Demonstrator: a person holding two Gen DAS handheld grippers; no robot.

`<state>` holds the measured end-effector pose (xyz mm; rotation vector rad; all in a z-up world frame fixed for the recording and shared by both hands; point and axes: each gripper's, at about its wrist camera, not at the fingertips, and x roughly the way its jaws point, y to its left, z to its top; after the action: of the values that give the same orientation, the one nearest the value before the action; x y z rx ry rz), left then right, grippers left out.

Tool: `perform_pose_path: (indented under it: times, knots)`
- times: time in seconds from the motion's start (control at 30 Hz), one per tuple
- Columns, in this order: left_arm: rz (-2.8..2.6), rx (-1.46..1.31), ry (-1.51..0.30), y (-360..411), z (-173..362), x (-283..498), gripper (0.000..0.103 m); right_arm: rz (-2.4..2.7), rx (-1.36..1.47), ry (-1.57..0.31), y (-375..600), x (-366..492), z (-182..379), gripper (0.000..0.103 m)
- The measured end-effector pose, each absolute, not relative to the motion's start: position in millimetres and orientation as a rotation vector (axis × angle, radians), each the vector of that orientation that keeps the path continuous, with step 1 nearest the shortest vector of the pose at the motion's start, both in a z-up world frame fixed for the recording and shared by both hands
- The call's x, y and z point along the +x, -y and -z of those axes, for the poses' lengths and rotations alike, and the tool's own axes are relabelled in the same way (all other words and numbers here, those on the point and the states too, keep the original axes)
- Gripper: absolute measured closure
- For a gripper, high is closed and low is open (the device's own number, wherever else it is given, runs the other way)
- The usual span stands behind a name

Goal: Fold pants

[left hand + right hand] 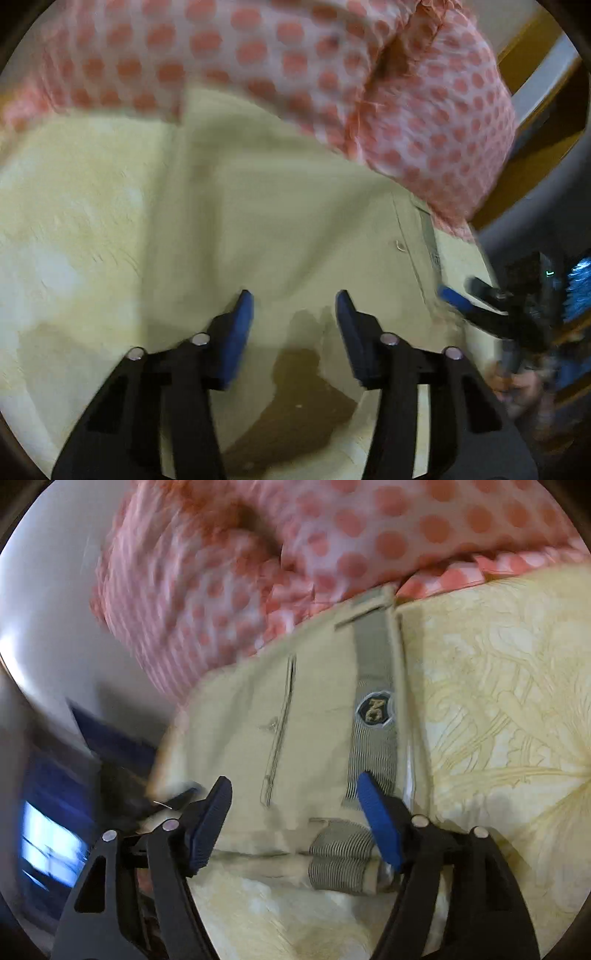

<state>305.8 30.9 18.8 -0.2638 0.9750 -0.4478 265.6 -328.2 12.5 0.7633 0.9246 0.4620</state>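
Note:
Beige pants (288, 221) lie on a pale yellow bedspread (66, 229). My left gripper (293, 302) is open just above the cloth, holding nothing. The right wrist view shows the waist end of the pants (314, 716), with a striped inner waistband (373, 746), a dark round label (375, 709) and a pocket slit. My right gripper (293, 786) is open over the waistband, empty. It also shows at the right edge of the left wrist view (480, 295).
A pink polka-dot pillow (424, 110) lies at the far side of the pants, also in the right wrist view (229, 572). The yellow patterned bedspread (498, 701) spreads right of the waistband. A wooden bed frame (535, 62) and a white wall (48, 609) border the bed.

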Motion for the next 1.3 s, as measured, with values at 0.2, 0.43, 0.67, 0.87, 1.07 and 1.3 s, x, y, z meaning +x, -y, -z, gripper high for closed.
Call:
perform_pose_path:
  times: [0.2,0.43,0.67,0.87,1.07,1.3]
  knots:
    - [0.306,-0.183,-0.808,-48,-57,227,0.013,-0.337,0.460,-0.764,299,179,-61,0.001]
    - [0.187,0.029,-0.667,-33,-38,99,0.002,-0.239,0.162,-0.730,226,97,-20,0.001]
    - [0.134,0.080,-0.692,-20,-4,82,0.002,-0.168,0.079,-0.751,197,88,1,0.001]
    - [0.115,0.053,-0.669,-26,8,73,0.002,-0.086,-0.002,-0.705,182,76,10,0.001]
    - [0.105,0.048,-0.641,-26,10,69,0.002,-0.072,0.007,-0.671,183,73,13,0.001]
    - [0.105,0.049,-0.640,-25,10,69,0.002,-0.063,0.009,-0.671,184,73,14,0.001]
